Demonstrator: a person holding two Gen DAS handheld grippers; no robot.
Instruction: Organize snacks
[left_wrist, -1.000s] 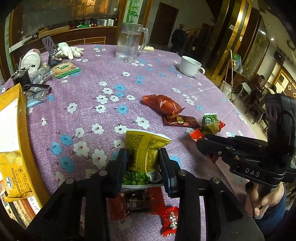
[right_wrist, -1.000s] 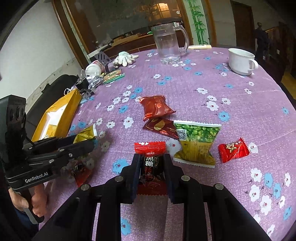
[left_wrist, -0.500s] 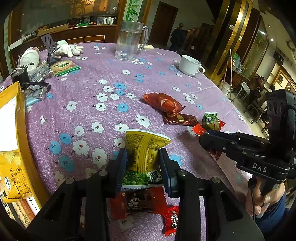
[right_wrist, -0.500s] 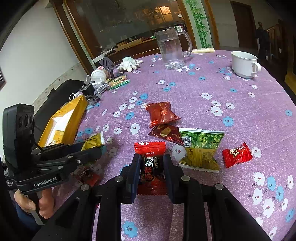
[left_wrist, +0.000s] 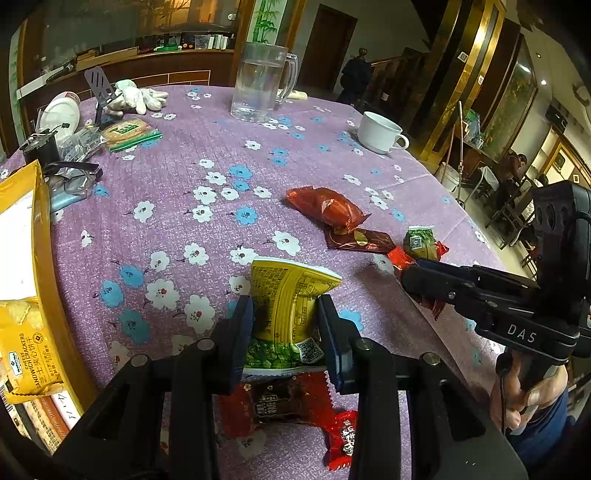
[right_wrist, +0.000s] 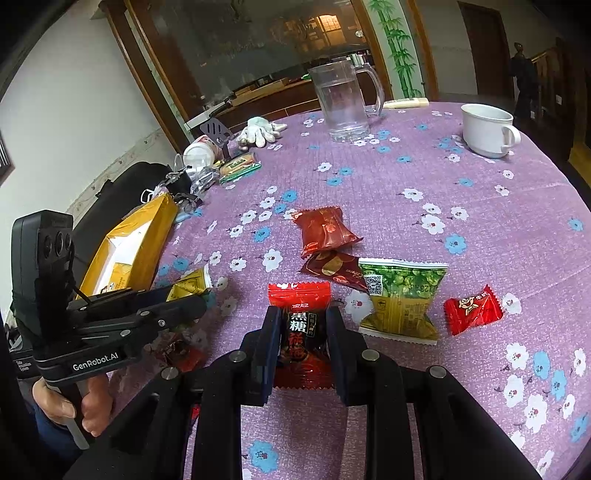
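My left gripper (left_wrist: 285, 332) is shut on a yellow-green pea snack packet (left_wrist: 290, 306) and holds it above the purple flowered tablecloth (left_wrist: 184, 206); it also shows in the right wrist view (right_wrist: 190, 286). Under it lie a red-black brown sugar packet (left_wrist: 280, 402) and a small red candy (left_wrist: 341, 439). My right gripper (right_wrist: 301, 332) is shut on a red brown sugar candy packet (right_wrist: 301, 325). Beyond it lie a red packet (right_wrist: 323, 230), a dark red packet (right_wrist: 332, 269), a second green pea packet (right_wrist: 400, 299) and a red candy (right_wrist: 472, 308).
An open yellow cracker box (left_wrist: 22, 280) stands at the left edge, also in the right wrist view (right_wrist: 129, 247). A glass mug (left_wrist: 260, 81), a white cup (left_wrist: 380, 133), white gloves (left_wrist: 136, 98), a biscuit pack (left_wrist: 129, 134) and glasses (left_wrist: 70, 177) lie farther back.
Both grippers have risen a little and drawn back with their packets still held. The snacks on the cloth have not moved.
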